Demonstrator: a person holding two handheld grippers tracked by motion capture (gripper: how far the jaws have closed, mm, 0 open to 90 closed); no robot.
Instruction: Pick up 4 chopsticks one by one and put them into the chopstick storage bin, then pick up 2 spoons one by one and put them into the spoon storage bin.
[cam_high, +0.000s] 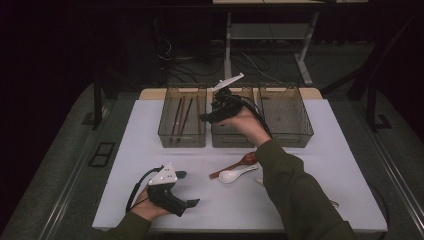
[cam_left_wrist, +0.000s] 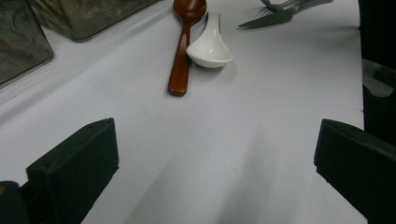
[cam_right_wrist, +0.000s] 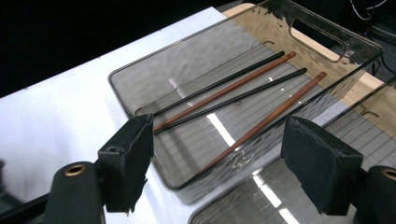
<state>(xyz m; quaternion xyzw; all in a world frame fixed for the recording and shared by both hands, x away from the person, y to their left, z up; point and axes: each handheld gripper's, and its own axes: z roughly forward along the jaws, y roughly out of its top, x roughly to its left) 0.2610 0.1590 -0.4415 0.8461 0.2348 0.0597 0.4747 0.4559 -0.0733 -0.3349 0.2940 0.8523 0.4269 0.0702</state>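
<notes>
- You are holding the right gripper (cam_high: 204, 117) above the row of three clear bins, over the seam between the left bin (cam_right_wrist: 140, 77) and the middle bin (cam_high: 226, 136); its jaws are standing apart with nothing between them.
- Four chopsticks (cam_right_wrist: 243, 88) are lying lengthwise in the left bin (two black, two reddish-brown), side by side on its floor.
- In the right gripper view, the reddish-brown chopstick (cam_right_wrist: 266, 119) nearest the middle bin is lying slightly skewed against the others.
- You are resting the left gripper (cam_high: 190, 189) on the white table (cam_high: 150, 145), well in front of the left bin; its jaws are standing wide apart and empty.
- A wooden spoon (cam_left_wrist: 182, 51) and a white ceramic spoon (cam_left_wrist: 210, 49) are lying touching each other on the table, in front of the middle bin.
- A fork (cam_left_wrist: 280, 11) is lying beyond the spoons in the left gripper view.
</notes>
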